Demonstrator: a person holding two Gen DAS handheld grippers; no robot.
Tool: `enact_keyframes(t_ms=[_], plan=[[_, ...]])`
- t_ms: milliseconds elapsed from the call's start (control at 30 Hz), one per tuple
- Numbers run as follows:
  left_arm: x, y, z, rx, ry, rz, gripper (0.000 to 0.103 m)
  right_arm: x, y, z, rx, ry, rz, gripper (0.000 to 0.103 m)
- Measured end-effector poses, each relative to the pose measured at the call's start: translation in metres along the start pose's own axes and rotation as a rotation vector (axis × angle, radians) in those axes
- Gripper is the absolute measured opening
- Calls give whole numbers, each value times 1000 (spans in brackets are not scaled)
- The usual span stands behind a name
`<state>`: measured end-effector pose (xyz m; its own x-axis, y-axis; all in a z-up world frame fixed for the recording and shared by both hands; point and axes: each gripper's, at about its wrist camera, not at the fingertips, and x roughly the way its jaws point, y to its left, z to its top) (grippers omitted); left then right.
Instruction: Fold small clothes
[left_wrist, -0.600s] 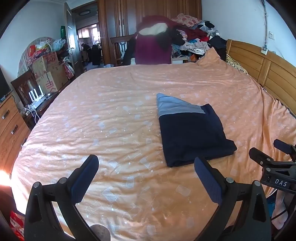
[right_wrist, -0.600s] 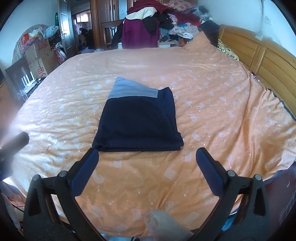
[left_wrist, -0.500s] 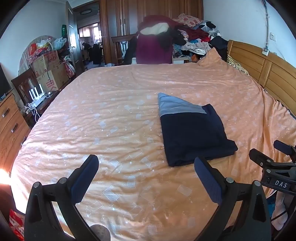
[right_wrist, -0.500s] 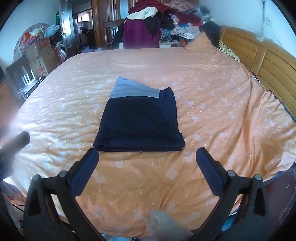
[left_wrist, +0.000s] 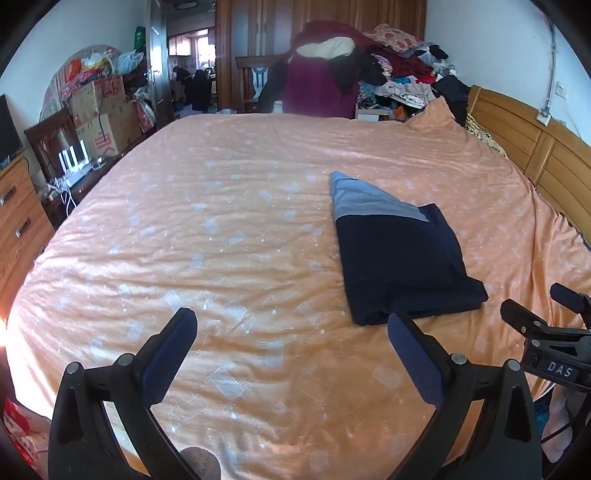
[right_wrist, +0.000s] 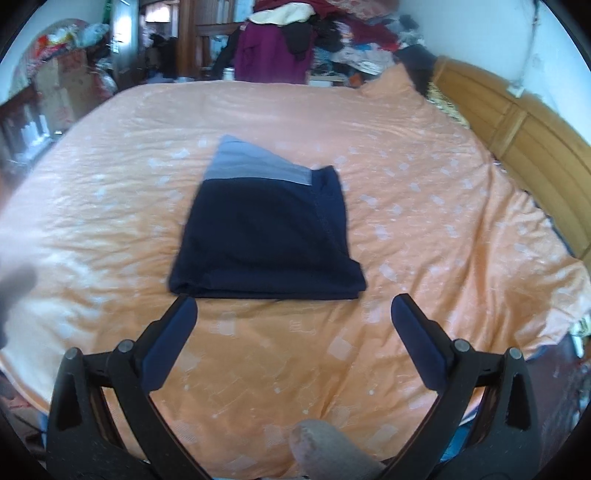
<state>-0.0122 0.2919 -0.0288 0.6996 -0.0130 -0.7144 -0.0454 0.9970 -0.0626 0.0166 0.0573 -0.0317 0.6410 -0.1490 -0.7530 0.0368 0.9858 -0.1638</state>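
Two grippers, left gripper (left_wrist: 291, 332) and right gripper (right_wrist: 293, 314), hover wide apart, empty, near the folded navy garment (right_wrist: 266, 236) on the orange bedspread (left_wrist: 221, 240); clothes pile (left_wrist: 369, 70) far behind.

Wide bare bedspread, one folded piece in the middle, clutter only at the edges

The orange bedspread (left_wrist: 229, 229) lies flat and bare over most of its width, so the whole left half gives free passage. The only thing on it is the folded dark garment (left_wrist: 399, 258), right of centre and low enough to pass over. The left gripper (left_wrist: 291, 328) and right gripper (right_wrist: 293, 308) both hang above the near edge, jaws spread wide and empty, the right one just short of the garment's near fold. The wooden headboard (left_wrist: 546, 155) bounds the right side, the clothes pile (left_wrist: 369, 62) blocks the far end, and the dresser (left_wrist: 18, 218) and boxes (left_wrist: 99, 122) crowd the left.
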Motion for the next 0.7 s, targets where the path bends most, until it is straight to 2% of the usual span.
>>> enact_keyframes(t_ms=[167,333,467,600,700], plan=[[29,13,2,6,46,-17,103,10,-4,7,31,5,-121,103],[57,-8,16,87,80,-50,103,17,-27,6,128,41,-133,103],[66,-50,22,184,79,-85,103,11,-56,-5,190,48,-140,103],[61,-114,21,283,72,-154,103,1,-112,-27,277,69,-169,103],[51,-170,20,347,49,-217,103,-9,-169,-44,353,56,-214,103]])
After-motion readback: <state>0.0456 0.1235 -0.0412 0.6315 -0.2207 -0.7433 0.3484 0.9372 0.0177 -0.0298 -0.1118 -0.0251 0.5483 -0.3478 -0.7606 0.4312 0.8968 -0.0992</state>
